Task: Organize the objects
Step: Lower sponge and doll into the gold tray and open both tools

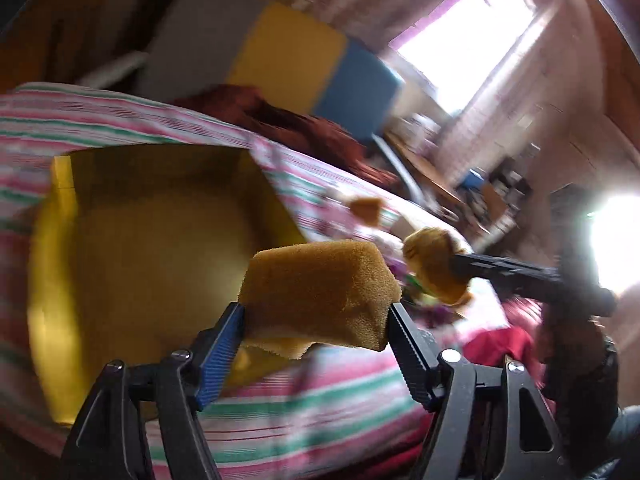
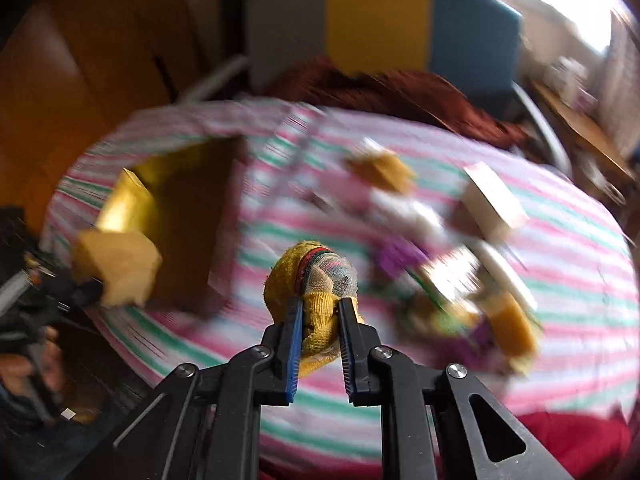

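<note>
My left gripper point(image 1: 316, 308) is shut on a yellow sponge point(image 1: 320, 288) and holds it in the air beside the open yellow box point(image 1: 160, 264) on the striped bed. It also shows in the right wrist view, where the sponge point(image 2: 120, 268) is at the left next to the box point(image 2: 168, 216). My right gripper point(image 2: 322, 304) is shut on a rolled yellow knitted sock point(image 2: 316, 280) above the bed. In the left wrist view that sock point(image 1: 434, 264) hangs to the right of the sponge.
The striped pink, green and white bedsheet point(image 2: 560, 280) carries another sponge point(image 2: 384, 172), a white box point(image 2: 494, 196) and several blurred small items at right. A dark red blanket point(image 2: 400, 88) and a grey, yellow and blue cushion point(image 2: 380, 20) lie behind. A wooden wardrobe point(image 2: 80, 60) stands left.
</note>
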`<state>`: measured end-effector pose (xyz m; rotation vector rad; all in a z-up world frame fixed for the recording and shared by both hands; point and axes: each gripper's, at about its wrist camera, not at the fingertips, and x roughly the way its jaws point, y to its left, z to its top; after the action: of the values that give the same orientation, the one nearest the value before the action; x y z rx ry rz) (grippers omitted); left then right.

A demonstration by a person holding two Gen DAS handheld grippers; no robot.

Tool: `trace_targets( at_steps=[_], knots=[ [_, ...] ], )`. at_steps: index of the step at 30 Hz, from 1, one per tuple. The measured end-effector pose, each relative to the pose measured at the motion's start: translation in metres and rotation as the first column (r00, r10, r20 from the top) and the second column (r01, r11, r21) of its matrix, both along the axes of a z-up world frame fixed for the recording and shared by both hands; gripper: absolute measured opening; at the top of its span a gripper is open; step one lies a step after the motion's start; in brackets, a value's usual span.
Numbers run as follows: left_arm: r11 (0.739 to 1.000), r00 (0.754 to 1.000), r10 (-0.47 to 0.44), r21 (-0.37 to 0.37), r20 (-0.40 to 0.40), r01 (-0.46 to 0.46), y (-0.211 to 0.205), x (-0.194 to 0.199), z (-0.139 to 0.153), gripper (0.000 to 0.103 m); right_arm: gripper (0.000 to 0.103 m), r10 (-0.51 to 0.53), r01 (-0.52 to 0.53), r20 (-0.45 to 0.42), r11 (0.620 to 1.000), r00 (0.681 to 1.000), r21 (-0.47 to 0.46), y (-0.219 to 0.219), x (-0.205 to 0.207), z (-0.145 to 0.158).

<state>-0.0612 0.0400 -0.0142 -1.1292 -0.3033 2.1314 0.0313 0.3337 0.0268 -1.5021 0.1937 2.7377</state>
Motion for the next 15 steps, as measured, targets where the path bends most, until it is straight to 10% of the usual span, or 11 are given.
trace_targets(
  at_steps=[4,7,9,15],
  knots=[
    [0.976,0.984,0.179,-0.122,0.000,-0.178,-0.042,-0.010,-0.014,0.077,0.029,0.134,-0.139,-0.058,0.985,0.989,-0.105,-0.051,-0.045,0.006],
    [0.953,0.964,0.266,-0.154,0.013,-0.261,-0.071,-0.013,-0.021,0.081,0.068,0.196,-0.209,-0.084,0.959,0.977,-0.191,-0.088,-0.071,-0.001],
    [0.939,0.953,0.301,-0.176,0.010,-0.295,-0.082,-0.012,-0.025,0.086,0.076,0.229,-0.248,-0.104,0.939,0.968,-0.240,-0.109,-0.080,-0.006],
    [0.922,0.947,0.321,-0.224,-0.021,-0.317,-0.084,-0.004,-0.032,0.102,0.100,0.261,-0.280,-0.125,0.943,0.957,-0.177,-0.149,-0.072,-0.023]
  ],
)
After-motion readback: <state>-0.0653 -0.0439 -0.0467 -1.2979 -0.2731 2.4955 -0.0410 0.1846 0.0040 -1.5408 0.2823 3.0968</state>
